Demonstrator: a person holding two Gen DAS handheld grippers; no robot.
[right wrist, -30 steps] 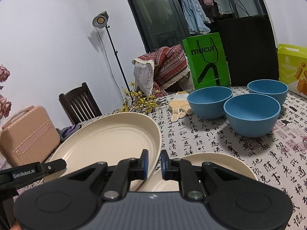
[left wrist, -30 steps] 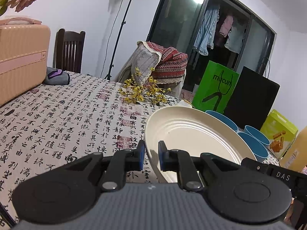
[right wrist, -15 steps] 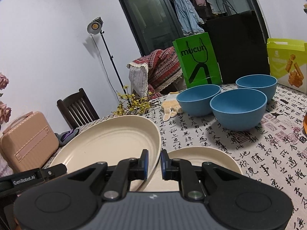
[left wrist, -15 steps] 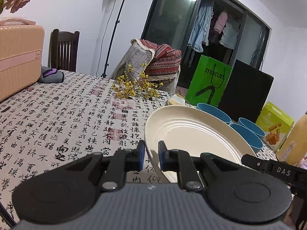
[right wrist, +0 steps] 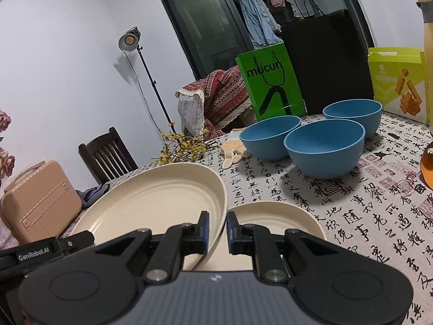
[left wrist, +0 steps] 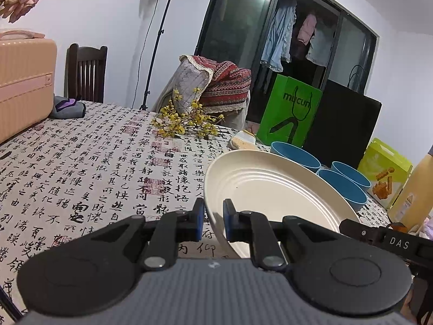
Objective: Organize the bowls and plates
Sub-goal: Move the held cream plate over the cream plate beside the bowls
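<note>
Pinching opposite rims, both tools — left tool (left wrist: 212,220), right tool (right wrist: 217,228) — hold a ribbed cream plate (right wrist: 151,203).

Left wrist view low over the table, looking along its fingers toward the dark window, cream plate (left wrist: 270,189) close at lower centre, right wrist view equally near from the plate's other side, both sharing plate, blue bowls (right wrist: 324,146), green bag (left wrist: 289,113).
</note>
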